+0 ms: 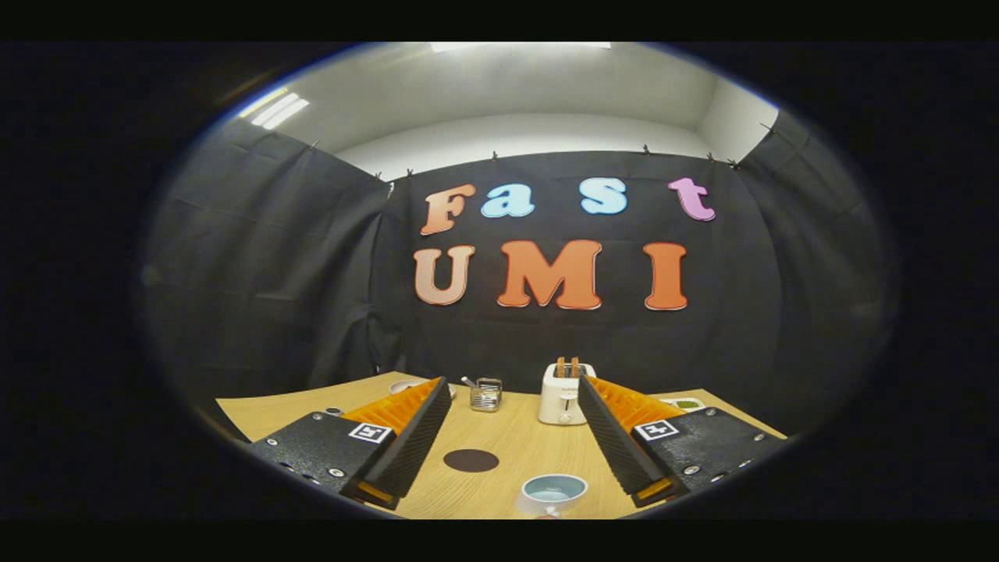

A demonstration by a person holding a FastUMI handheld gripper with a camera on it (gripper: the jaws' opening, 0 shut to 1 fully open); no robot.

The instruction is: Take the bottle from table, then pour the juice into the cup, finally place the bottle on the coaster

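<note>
My gripper (pixel 513 380) is open, its two fingers spread wide above the wooden table (pixel 515 437) with nothing between them. A pale blue cup (pixel 552 493) stands low between the fingers, close to me and nearer the right finger. A dark round coaster (pixel 471 460) lies flat on the table just beyond the cup, to its left and nearer the left finger.
A white toaster (pixel 563 394) with two slices of toast stands at the back of the table beside the right finger. A small metal wire basket (pixel 485 394) sits to its left. A white dish (pixel 407 385) peeks out past the left finger, and a greenish item (pixel 687 403) past the right.
</note>
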